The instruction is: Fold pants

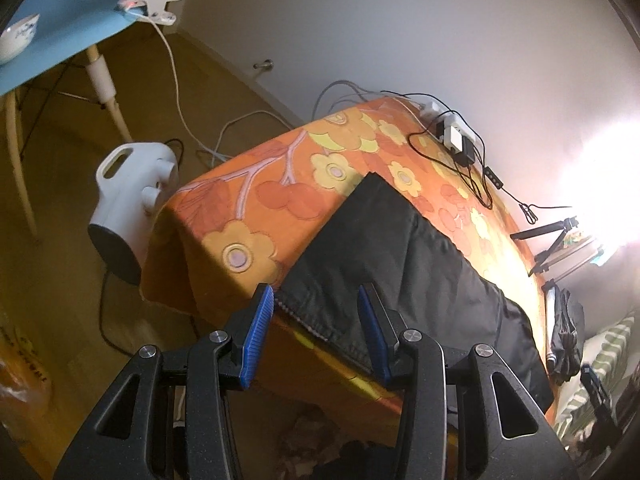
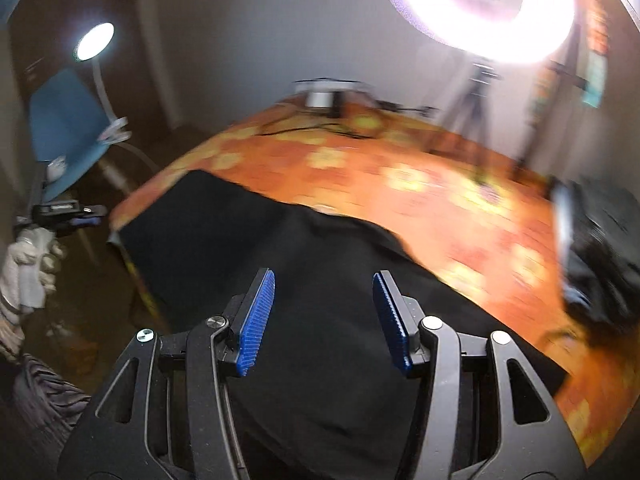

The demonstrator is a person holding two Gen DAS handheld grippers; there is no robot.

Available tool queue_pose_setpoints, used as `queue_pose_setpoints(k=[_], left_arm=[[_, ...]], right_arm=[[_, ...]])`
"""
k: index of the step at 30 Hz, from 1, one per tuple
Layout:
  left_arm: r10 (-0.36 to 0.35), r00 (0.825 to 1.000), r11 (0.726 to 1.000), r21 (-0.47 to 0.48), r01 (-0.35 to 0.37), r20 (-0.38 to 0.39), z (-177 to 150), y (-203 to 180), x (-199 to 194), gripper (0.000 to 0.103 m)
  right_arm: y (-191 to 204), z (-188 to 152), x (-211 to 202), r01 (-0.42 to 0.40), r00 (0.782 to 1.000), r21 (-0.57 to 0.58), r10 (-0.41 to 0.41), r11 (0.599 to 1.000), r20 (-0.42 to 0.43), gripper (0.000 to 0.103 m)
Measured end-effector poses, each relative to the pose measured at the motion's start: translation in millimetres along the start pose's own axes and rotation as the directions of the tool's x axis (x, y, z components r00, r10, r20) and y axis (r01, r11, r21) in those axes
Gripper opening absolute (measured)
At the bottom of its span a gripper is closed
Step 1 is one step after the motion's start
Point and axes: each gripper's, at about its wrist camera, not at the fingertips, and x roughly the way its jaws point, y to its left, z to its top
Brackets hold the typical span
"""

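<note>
1. The pants (image 1: 384,256) are black and lie flat on a table under an orange floral tablecloth (image 1: 280,184), along its near edge, with part of the fabric hanging over that edge.
2. In the left wrist view a hem with a pale stitched border (image 1: 296,314) lies at the near left end of the pants, between the two blue pads as seen from the camera.
3. The left gripper (image 1: 316,332) is above and in front of that hem. Its jaws stand partly apart with nothing clamped between them; the pads do not touch the fabric.
4. The right gripper (image 2: 324,320) is over the broad middle of the pants (image 2: 320,260). Its jaws stand partly apart and grip nothing; the fabric is seen below the gap. This view is motion-blurred.
5. At the left edge of the right wrist view, a gloved hand (image 2: 28,264) holds the left gripper beside the table's left end.
6. On the far side of the table: a white power strip with black cables (image 1: 456,136).
7. Beyond the table: a ring light (image 2: 476,4) on a tripod, and a dark bundle (image 2: 600,248) at the right end of the table.
8. On the floor at left: a white fan heater (image 1: 128,200) and a blue chair (image 1: 60,28) with a clip lamp (image 1: 154,4).
</note>
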Motion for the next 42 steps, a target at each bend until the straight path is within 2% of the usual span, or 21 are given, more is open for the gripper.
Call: queue_pose_setpoints(k=[6, 10, 12, 16, 22, 25, 30, 35, 38, 39, 42], left_arm=[[-0.003, 1.0, 1.0, -0.017, 0.003, -0.021, -1.1, 10.4, 6.0, 0.042], [-0.011, 0.999, 1.0, -0.02, 0.011, -0.039, -2.1, 11.4, 10.3, 0.042], [-0.013, 0.999, 1.0, -0.019, 0.013, -0.037, -2.2, 11.6, 10.0, 0.042], [-0.006, 1.0, 1.0, -0.014, 0.006, -0.031, -2.1, 12.6, 9.1, 0.042], [-0.002, 0.999, 0.999, -0.04, 0.001, -0.039, 1.4, 20.4, 14.1, 0.042], [-0.005, 0.999, 0.998, -0.058, 0.002, -0.041, 2.3, 24.0, 15.7, 0.042], [-0.016, 0.999, 0.998, -0.065, 0.013, -0.051, 1.1, 21.9, 18.4, 0.042], [-0.016, 0.999, 0.999, -0.044, 0.014, -0.047, 0.9, 17.6, 16.7, 0.042], [-0.014, 0.999, 0.999, -0.048, 0.012, -0.047, 1.3, 21.1, 16.7, 0.042], [-0.013, 0.999, 0.999, -0.052, 0.011, -0.048, 1.6, 22.7, 17.2, 0.042], [-0.007, 0.999, 0.998, -0.067, 0.004, -0.054, 2.1, 28.0, 20.6, 0.042]], right_arm=[[91.8, 14.8, 57.3, -0.129, 0.99, -0.156, 0.119, 0.979, -0.077, 0.054], [142.5, 4.1, 95.5, -0.146, 0.983, -0.266, 0.109, 0.953, -0.148, 0.054], [148.1, 0.5, 113.8, -0.135, 0.981, -0.277, 0.088, 0.951, -0.175, 0.054], [131.9, -2.1, 146.5, -0.13, 0.967, -0.217, 0.076, 0.967, -0.241, 0.054], [114.4, -8.4, 156.8, -0.043, 0.962, -0.238, -0.025, 0.97, -0.273, 0.054], [128.2, -3.4, 144.8, -0.126, 0.966, -0.216, 0.07, 0.968, -0.249, 0.054], [180.4, 1.5, 142.1, -0.208, 0.963, -0.298, 0.143, 0.932, -0.226, 0.054], [205.5, -2.9, 167.3, -0.188, 0.962, -0.352, 0.1, 0.917, -0.254, 0.054], [196.2, -7.5, 179.8, -0.16, 0.958, -0.347, 0.06, 0.924, -0.281, 0.053], [189.3, -7.0, 181.3, -0.173, 0.957, -0.324, 0.081, 0.93, -0.279, 0.053], [175.8, -9.2, 181.2, -0.161, 0.956, -0.283, 0.078, 0.946, -0.283, 0.051]])
